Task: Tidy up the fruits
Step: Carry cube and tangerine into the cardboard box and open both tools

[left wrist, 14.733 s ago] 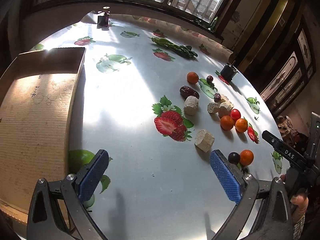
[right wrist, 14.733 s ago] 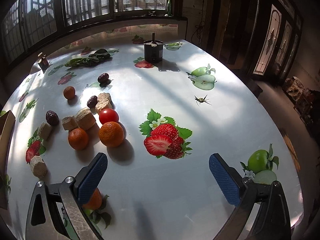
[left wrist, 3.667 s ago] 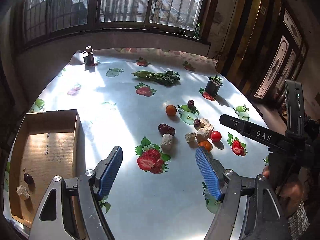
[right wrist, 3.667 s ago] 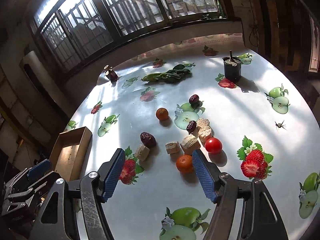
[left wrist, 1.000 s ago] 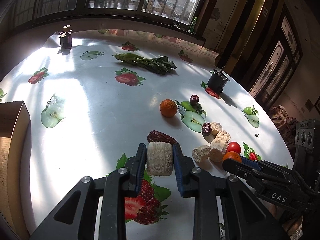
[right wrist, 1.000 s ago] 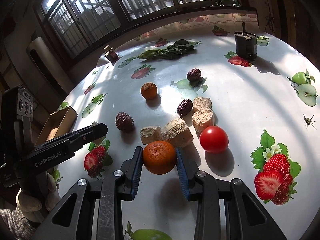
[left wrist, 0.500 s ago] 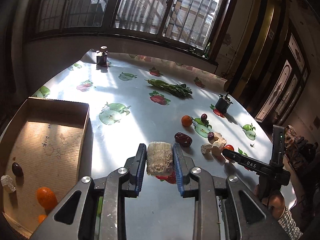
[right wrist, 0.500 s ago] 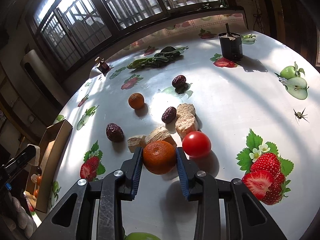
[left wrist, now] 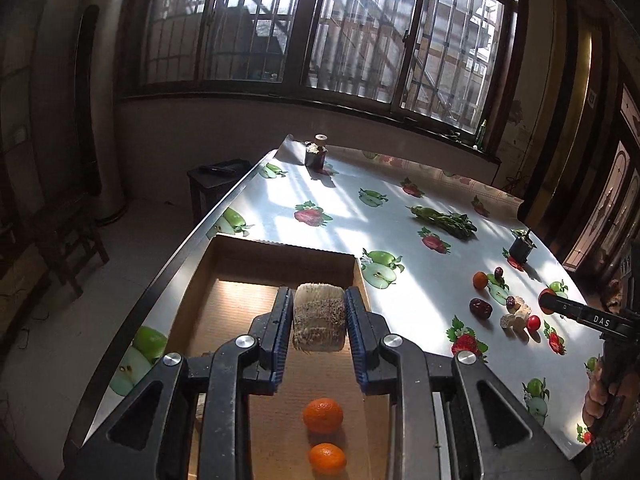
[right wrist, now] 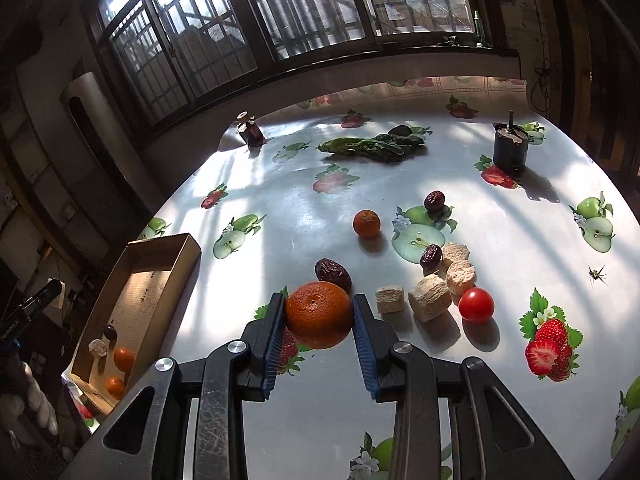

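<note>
pale chunk [left wrist: 319,317] upright between fingers [left wrist: 280,334]

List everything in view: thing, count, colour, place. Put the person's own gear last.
cardboard box: one, brown, at the table's left edge.
oranges: four; two in the box, one loose on the table, one held.
beige chunks: six; four clustered on the table, one in the box, one held.
dates: four, dark; three on the table, one in the box.
tomato: one, red, beside the chunks.
greens: one bunch, far side.
black pot: one, far right.
small bottle: one, dark, far corner.
left gripper: shut on a chunk over the box.
right gripper: shut on an orange.
</note>
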Demonstrator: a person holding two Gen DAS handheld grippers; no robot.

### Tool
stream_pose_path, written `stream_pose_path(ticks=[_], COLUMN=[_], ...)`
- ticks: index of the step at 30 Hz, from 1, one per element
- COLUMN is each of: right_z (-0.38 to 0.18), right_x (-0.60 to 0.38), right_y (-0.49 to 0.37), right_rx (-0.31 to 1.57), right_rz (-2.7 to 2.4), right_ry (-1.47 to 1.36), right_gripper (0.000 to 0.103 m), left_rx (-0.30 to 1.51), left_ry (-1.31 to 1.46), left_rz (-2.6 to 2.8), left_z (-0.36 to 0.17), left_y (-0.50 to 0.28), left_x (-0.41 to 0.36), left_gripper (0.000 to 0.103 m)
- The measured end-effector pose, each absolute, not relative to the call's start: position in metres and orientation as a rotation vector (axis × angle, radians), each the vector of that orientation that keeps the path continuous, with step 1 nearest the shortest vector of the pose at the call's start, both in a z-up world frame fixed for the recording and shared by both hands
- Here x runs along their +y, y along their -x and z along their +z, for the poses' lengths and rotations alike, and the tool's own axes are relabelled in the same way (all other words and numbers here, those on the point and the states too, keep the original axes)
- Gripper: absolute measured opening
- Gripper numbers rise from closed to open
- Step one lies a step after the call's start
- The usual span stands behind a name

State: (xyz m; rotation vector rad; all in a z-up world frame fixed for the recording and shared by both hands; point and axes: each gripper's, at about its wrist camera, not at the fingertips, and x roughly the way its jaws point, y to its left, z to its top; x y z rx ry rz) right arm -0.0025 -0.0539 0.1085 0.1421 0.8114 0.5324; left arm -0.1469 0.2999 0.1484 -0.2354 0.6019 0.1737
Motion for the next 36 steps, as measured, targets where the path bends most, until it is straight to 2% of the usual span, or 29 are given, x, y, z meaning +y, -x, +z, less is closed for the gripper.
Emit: stream_pose_path(ticks=[6,14,21,25,28,30,32,33,36], right_z=[0.143,0.078,0.027,0.017,0.017,0.021,0.031,0.038,0.063], right_x=[0.054,0.192,0.223,0.226,0.231,0.232,0.226,0.222,0.198], right_y=[0.012,0.016,0.023,0.028,0.029,0.034,0.042,0.046,0.061], right_rx=[0.830,1.000,1.077,1.065,1.058,1.032,0.986,0.962,0.885], right_rz=[0.792,0.922,0.882,0.862,0.870,0.861,0.859,0.859,0.843], right_ry=[-0.123,0.031,0.165,0.210,0.223,0.238,0.234,0.225,0.170], right_gripper=[0.036,0.036,0.036,0.037,0.037,0.039,0.053,0.056,0.059], left_rx=[0.702,0.942,1.042,1.037,1.014,0.987,0.956,0.933,0.849], left_ry=[0.181,0.297,0.291,0.313,0.332,0.334,0.327,0.317,0.273], left_rz=[0.250,0.242,0.268,0.278,0.284,0.287,0.295,0.306,0.352], left_z=[0.145,0.068,0.033,0.026,0.031,0.039,0.051,0.059,0.086], left_y=[0.125,0.067,0.060,0.064,0.067,0.071,0.078,0.083,0.102], left_x=[0.344,0.385,0.388,0.393,0.396,0.394,0.390,0.386,0.370], left_gripper=[0.026,0.026,0.026,0.026,0.031,0.034,0.038,0.039,0.049])
